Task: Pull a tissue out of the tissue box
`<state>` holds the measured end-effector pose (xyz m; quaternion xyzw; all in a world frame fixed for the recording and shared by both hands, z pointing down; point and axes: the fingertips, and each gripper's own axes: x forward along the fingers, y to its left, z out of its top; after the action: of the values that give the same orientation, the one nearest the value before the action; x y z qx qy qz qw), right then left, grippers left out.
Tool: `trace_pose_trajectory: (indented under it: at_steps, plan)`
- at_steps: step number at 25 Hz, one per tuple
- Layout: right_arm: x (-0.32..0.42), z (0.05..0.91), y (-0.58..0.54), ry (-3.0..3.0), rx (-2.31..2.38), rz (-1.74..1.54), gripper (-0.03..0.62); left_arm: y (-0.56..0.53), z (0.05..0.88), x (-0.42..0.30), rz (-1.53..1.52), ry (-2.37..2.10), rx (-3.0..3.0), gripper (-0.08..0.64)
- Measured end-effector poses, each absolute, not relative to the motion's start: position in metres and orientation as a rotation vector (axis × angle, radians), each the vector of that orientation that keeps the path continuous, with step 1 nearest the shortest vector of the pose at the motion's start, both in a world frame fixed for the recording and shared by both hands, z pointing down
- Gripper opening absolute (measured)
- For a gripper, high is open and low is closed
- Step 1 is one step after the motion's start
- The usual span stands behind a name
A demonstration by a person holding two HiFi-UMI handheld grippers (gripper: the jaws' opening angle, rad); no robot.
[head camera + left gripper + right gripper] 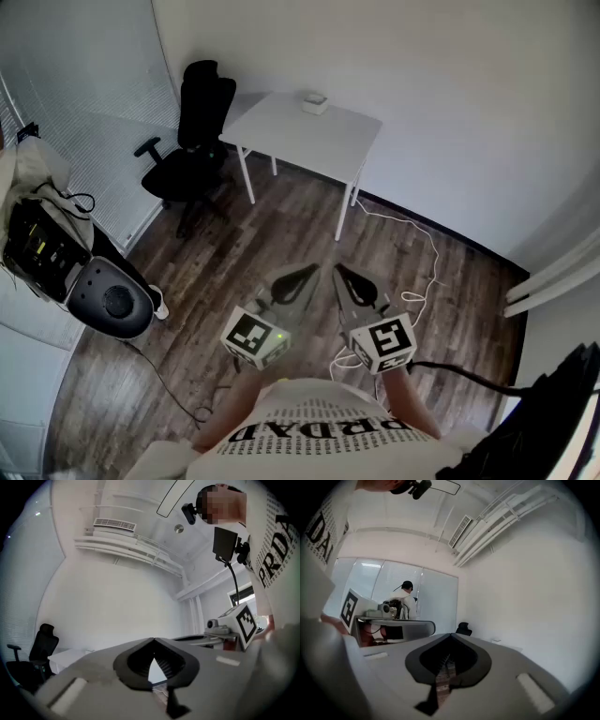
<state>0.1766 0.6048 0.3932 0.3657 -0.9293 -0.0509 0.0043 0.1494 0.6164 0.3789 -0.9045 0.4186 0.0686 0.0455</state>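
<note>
Your left claw (293, 283) and right claw (354, 284) are pinched shut on nothing, side by side. The task looks unstarted. The small pale box, presumably the tissue box (314, 102), sits on the white counter (281, 127) well ahead of both claws, and no tissue is drawn. You have the whole approach, grip and pull left. Only the head view shows that box. The right gripper view alone shows another person (408, 603) beyond the left claw, by the glass wall.

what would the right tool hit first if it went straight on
Nothing near: the right tool has open air ahead, then probably the black office chair by the far wall; depth is unclear.
</note>
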Motion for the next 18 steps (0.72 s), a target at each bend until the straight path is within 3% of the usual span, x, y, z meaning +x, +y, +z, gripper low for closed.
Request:
trace_pose_trajectory:
  at_steps: [18]
  plan:
    - [0.114,0.372,0.610,-2.883,1.093,-0.086,0.008,0.624,0.356,0.096,0.219,1.273,-2.801,0.000]
